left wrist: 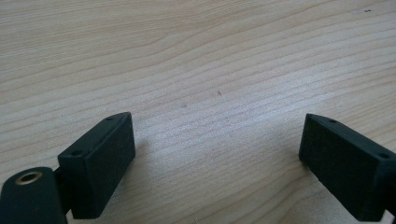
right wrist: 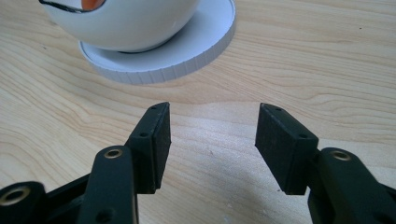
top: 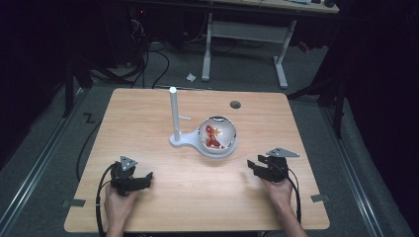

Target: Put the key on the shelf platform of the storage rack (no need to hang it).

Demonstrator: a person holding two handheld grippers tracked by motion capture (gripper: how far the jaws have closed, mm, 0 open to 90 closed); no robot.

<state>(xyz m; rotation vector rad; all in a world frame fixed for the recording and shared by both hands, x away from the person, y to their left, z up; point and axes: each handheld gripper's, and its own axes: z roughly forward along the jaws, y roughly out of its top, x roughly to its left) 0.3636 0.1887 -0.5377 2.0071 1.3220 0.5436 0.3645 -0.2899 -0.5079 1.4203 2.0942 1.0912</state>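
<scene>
1. Wooden table (top: 148, 113): spans the centre of the high view, light grain, one small dark round hole (top: 235, 104) in its upper right part.
2. White stand (top: 197, 143): sits at the centre of the high view, just right of middle; flat base with a round dish end, upright white post (top: 174, 111) rising from its left end.
3. White bowl (top: 217, 132): rests on the round dish of the stand, tilted so its opening faces the camera, red and orange contents (top: 212, 137) inside. In the right gripper view, seen at upper left (right wrist: 135, 28), seated on the ribbed round dish (right wrist: 205, 42).
4. Right gripper (top: 255, 167): lower right of the high view, held in a hand (top: 280, 190), low over the table, aimed up and left toward the bowl, near it but apart. In the right gripper view (right wrist: 212, 135), jaws spread wide with only bare wood between them; nothing grasped.
5. Left gripper (top: 146, 178): lower left of the high view, held in a hand (top: 118, 202), low over the table, well apart from the stand. In the left gripper view (left wrist: 217, 149), jaws released and far apart, bare wood between them; nothing grasped.
</scene>
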